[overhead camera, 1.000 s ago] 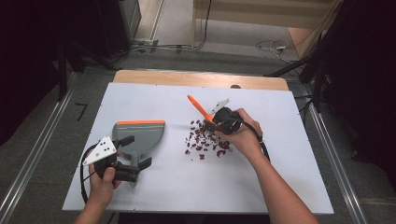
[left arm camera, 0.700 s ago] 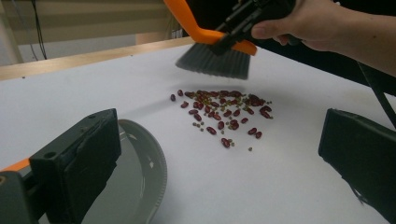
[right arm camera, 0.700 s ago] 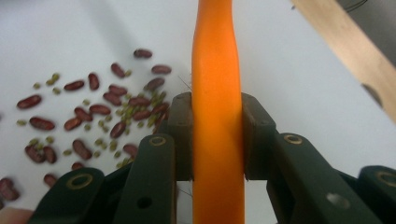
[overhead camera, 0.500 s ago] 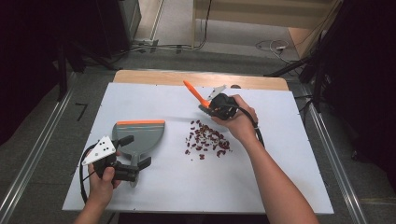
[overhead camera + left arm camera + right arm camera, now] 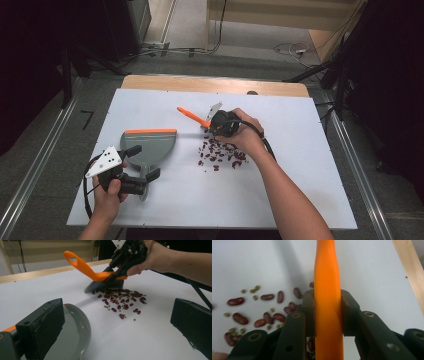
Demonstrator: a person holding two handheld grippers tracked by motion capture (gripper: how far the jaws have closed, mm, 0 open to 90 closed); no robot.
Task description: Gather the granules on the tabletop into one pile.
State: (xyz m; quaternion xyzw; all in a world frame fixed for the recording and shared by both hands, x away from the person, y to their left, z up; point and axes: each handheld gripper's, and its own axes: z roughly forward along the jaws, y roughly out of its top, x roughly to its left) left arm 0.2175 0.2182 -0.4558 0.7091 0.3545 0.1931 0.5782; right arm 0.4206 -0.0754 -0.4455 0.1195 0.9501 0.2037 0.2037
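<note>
A pile of red and small green beans [image 5: 220, 155] lies mid-table. My right gripper [image 5: 215, 124] is shut on the orange handle of a small brush [image 5: 192, 116], whose grey bristles [image 5: 103, 286] touch the table at the pile's far edge. In the right gripper view both jaws clamp the handle [image 5: 327, 277], with beans [image 5: 269, 312] below. A grey dustpan [image 5: 150, 142] with an orange lip lies flat to the left of the beans. My left gripper [image 5: 145, 161] is open at the pan's near end, its jaws wide apart beside the pan's rim [image 5: 75, 332].
The white table top [image 5: 300, 175] has a wooden strip [image 5: 215, 85] along its far edge. Metal floor rails [image 5: 40, 165] run along both sides of the table. Cables trail from both grippers.
The right gripper lifted the brush off the beans toward the far side, then brought it back down at the pile's far edge. The left gripper and dustpan stayed put.
</note>
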